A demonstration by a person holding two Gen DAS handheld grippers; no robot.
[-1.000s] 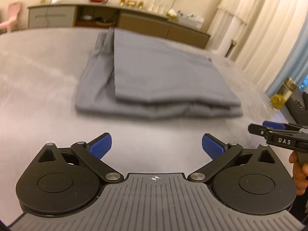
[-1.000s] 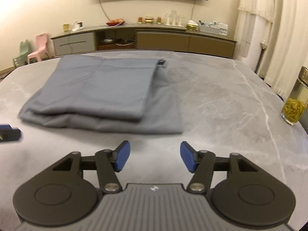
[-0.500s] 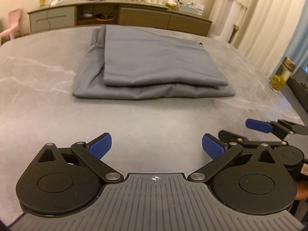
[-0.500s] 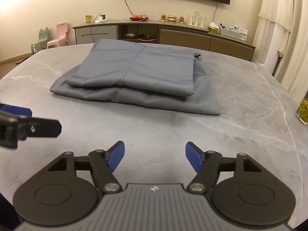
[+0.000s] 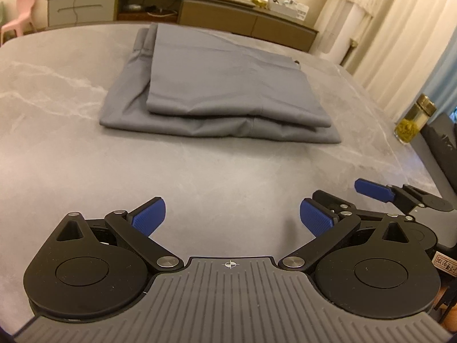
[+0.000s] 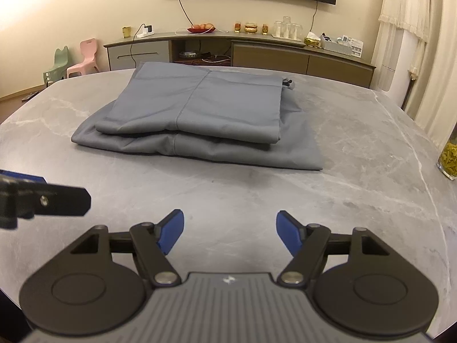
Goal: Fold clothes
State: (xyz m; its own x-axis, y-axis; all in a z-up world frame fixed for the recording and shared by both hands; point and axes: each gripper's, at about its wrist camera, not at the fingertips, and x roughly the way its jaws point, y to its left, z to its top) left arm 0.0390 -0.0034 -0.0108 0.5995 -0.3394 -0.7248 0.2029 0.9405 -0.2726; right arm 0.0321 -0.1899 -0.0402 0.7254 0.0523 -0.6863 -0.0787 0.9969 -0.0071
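A grey garment [image 5: 225, 85] lies folded in flat layers on the grey marble table [image 5: 71, 157]; it also shows in the right wrist view [image 6: 200, 114]. My left gripper [image 5: 232, 220] is open and empty, above the table well short of the garment's near edge. My right gripper [image 6: 230, 233] is open and empty, also short of the garment. The right gripper's blue fingertips [image 5: 371, 190] show at the right of the left wrist view. One left gripper finger [image 6: 42, 200] shows at the left of the right wrist view.
A glass jar of yellow-green contents [image 5: 412, 121] stands near the table's right edge, also in the right wrist view [image 6: 450, 160]. A long sideboard [image 6: 242, 51] with cups and bowls lines the far wall. Small chairs [image 6: 82, 60] stand at the back left.
Both grippers have drawn back from the folded garment, toward the table's near side. The garment lies still. Both stay open.
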